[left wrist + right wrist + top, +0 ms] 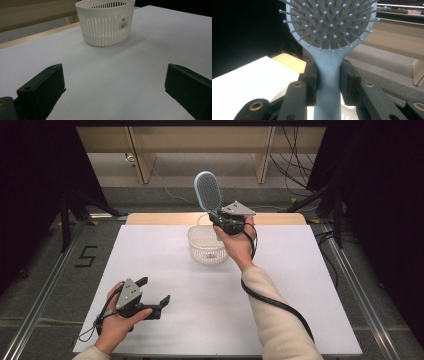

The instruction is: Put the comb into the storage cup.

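A light blue hairbrush [208, 192] stands upright in the air above a white slatted basket [206, 246] at the table's far middle. My right gripper [223, 219] is shut on its handle, just over the basket's rim. In the right gripper view the black pads press on both sides of the hairbrush [329, 75] handle, and the bristled head fills the top. My left gripper [154, 291] rests near the table's front left, open with nothing between its fingers. The left gripper view looks across bare white table to the basket [106, 23]; nothing shows inside the basket through its slats.
A white sheet covers the table [165, 265], with a wooden edge [165, 218] showing at the back. Dark stands and cables flank both sides on the floor. A black cable runs along the right sleeve [275, 302].
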The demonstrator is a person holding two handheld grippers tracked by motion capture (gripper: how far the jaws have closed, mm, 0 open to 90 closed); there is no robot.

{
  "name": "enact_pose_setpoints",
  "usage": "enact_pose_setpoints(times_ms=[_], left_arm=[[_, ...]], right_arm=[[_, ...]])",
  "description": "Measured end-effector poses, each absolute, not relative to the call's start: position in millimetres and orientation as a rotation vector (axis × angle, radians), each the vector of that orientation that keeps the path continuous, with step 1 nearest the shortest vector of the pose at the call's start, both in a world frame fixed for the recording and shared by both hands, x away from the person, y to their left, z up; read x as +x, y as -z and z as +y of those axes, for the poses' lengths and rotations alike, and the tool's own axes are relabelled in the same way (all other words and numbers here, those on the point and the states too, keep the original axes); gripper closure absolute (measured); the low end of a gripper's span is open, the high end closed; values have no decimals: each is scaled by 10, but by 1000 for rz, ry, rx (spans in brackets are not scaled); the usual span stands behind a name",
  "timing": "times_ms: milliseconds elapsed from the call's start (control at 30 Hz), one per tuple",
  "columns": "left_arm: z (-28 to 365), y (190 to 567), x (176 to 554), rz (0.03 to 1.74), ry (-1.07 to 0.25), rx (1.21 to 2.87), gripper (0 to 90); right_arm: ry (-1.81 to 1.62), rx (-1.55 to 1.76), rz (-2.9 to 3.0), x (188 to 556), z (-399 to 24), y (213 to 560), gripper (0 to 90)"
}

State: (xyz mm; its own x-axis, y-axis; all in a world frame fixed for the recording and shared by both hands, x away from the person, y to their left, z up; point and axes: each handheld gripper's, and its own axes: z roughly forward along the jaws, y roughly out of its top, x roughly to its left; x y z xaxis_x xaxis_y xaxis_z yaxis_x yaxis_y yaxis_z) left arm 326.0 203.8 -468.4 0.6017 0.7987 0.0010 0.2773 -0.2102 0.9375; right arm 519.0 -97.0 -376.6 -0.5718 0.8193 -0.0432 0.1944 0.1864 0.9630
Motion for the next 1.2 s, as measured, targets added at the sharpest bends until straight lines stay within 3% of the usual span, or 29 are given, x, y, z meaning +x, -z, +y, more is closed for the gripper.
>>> enact_pose_setpoints(times_ms=[1200], left_arm=[[2037,4684,3260,880,-615,1770,21]], right_arm=[[-1408,929,1911,5234,-974,3857,703]])
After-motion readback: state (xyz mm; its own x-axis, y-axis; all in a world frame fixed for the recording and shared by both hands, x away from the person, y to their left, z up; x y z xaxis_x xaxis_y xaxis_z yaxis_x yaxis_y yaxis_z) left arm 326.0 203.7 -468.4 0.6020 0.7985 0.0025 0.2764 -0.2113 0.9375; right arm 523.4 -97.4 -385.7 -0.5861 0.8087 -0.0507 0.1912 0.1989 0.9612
